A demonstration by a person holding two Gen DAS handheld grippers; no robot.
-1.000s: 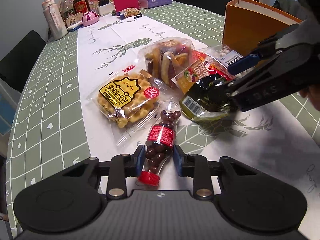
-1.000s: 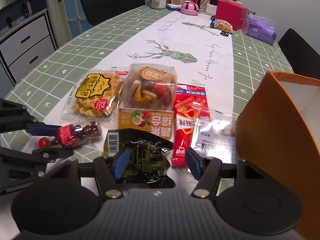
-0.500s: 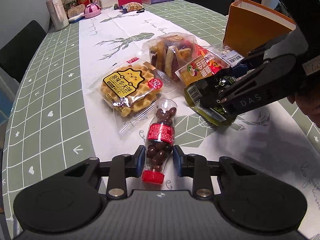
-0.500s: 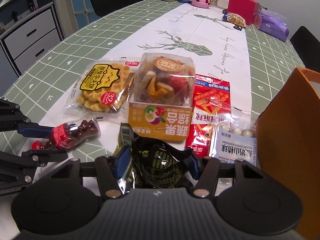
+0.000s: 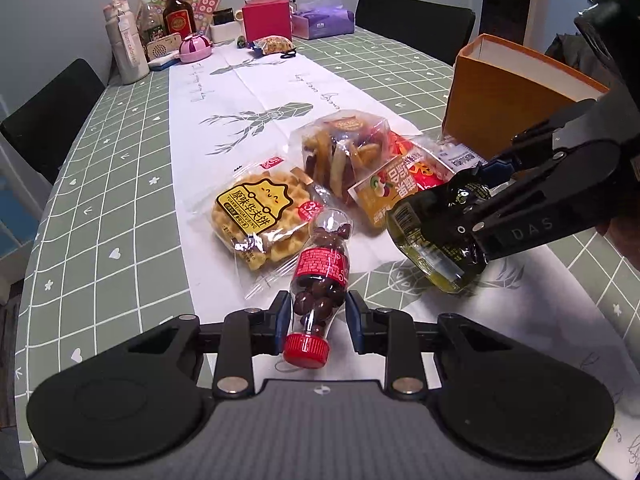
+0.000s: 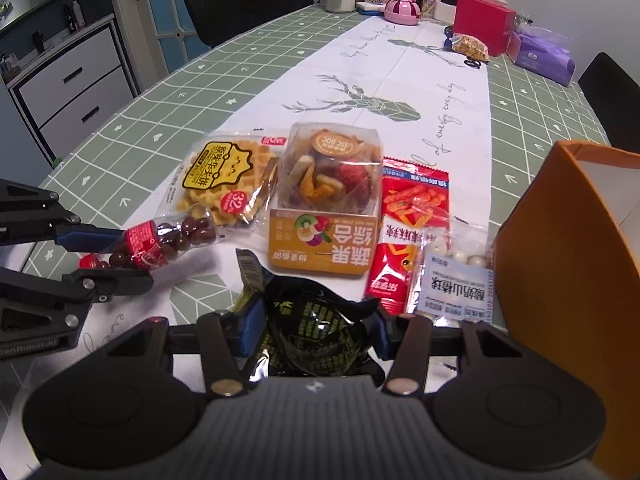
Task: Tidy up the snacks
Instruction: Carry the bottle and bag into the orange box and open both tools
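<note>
My left gripper (image 5: 318,312) is shut on a small clear bottle of chocolate balls (image 5: 322,270) with a red cap, held above the table; it also shows in the right wrist view (image 6: 156,244). My right gripper (image 6: 314,326) is shut on a black and yellow snack bag (image 6: 312,320), lifted off the table, seen too in the left wrist view (image 5: 436,240). A waffle pack (image 5: 260,216), a dried fruit bag (image 5: 352,160), a red snack pack (image 6: 408,220) and a small pack of white balls (image 6: 456,276) lie on the white runner.
An open orange box (image 5: 508,100) stands at the right by the snacks. Bottles, a pink box (image 5: 266,20), a purple tissue pack (image 5: 320,22) and small items crowd the table's far end. Black chairs (image 5: 416,20) ring the green checked table.
Both grippers have risen and pulled back. The chocolate bottle and the black bag have come up off the table with them. The other snacks have not moved.
</note>
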